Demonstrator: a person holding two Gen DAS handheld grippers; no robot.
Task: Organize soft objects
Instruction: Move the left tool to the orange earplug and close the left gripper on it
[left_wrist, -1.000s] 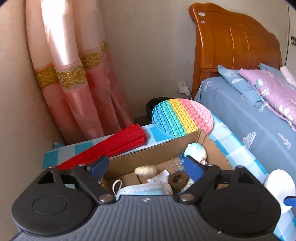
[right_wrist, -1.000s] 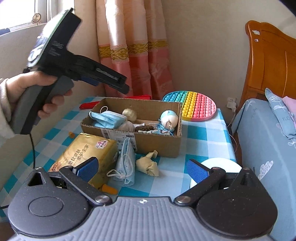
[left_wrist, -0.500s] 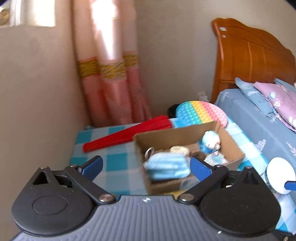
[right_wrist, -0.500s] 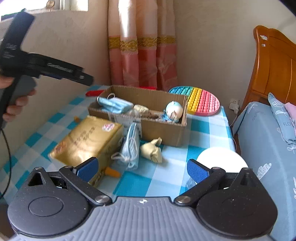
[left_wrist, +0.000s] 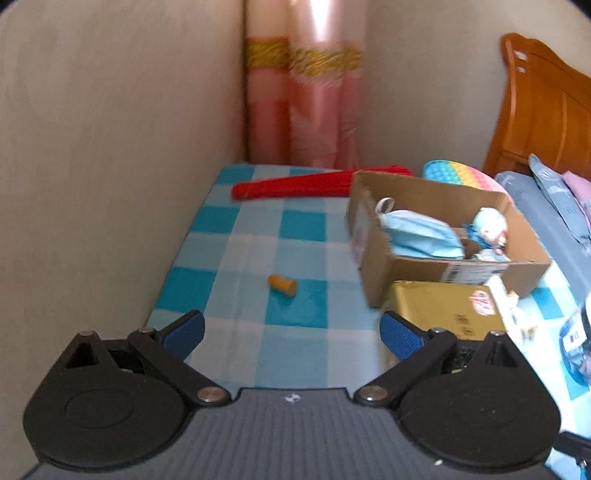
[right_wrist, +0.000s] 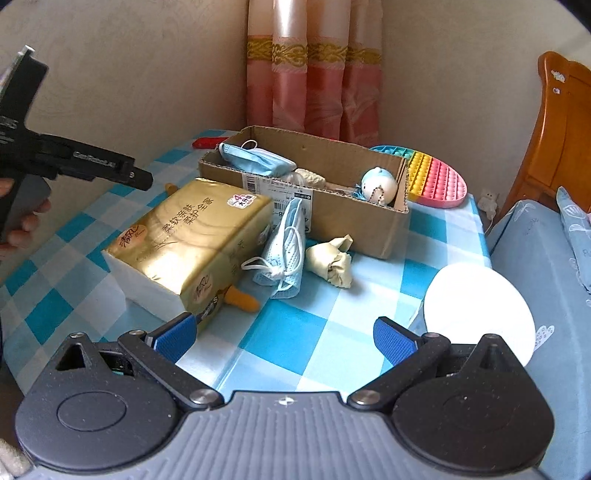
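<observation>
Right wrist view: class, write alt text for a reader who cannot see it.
An open right gripper hovers over a checked table with a gold tissue pack, a loose blue mask and a crumpled cream cloth before a cardboard box of soft items.

Soft daylight, left view motion-blurred, fisheye-bent edges

The left gripper is hovering with jaws spread wide — gripping nothing; the right gripper is likewise gaping, empty, both pointing forward.
</observation>
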